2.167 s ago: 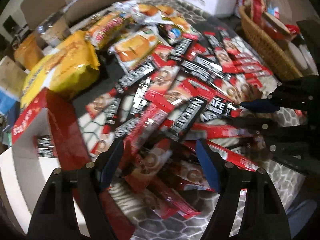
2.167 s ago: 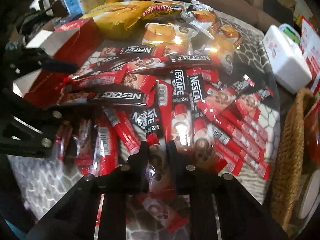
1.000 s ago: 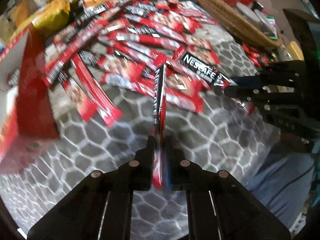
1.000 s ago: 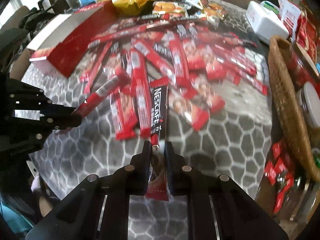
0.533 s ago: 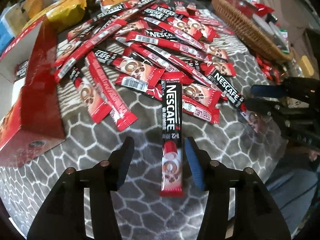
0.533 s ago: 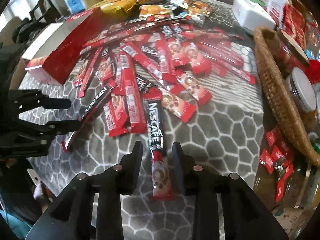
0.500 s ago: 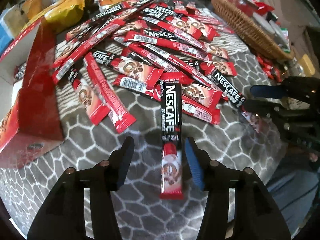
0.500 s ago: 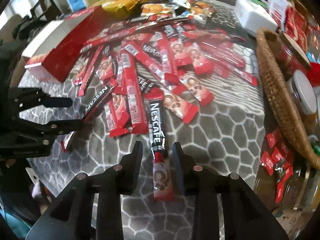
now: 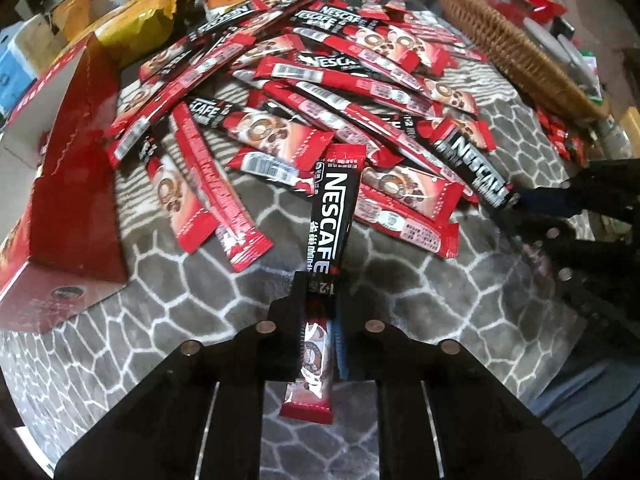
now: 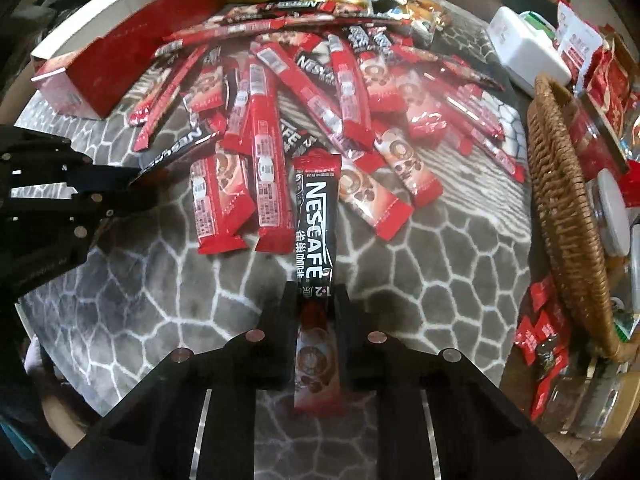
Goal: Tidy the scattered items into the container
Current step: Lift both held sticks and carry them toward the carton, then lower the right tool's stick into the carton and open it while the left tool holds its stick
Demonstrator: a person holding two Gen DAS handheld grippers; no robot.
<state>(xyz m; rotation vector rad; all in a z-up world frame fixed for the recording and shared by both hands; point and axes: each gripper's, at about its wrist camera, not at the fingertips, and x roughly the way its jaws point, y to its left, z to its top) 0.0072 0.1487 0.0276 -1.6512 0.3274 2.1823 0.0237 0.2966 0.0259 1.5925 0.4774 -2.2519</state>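
Observation:
Many red and black Nescafe coffee sachets point(image 9: 320, 80) lie scattered on a grey patterned table. The open red carton point(image 9: 76, 168) stands at the left, and shows at top left in the right wrist view point(image 10: 132, 36). My left gripper point(image 9: 318, 286) is shut on a black Nescafe sachet point(image 9: 334, 216), its far end over the pile. My right gripper point(image 10: 314, 294) is shut on another black Nescafe sachet point(image 10: 314, 224). Each gripper shows at the edge of the other's view.
A wicker basket point(image 10: 568, 216) with jars stands at the right, also seen in the left wrist view point(image 9: 516, 48). Small red packets point(image 10: 540, 344) lie near it. Yellow snack bags point(image 9: 136, 28) and a white box point(image 10: 524, 44) sit at the back.
Half a second ago both grippers were open around their sachets lying on the table. Now both have closed on the sachets.

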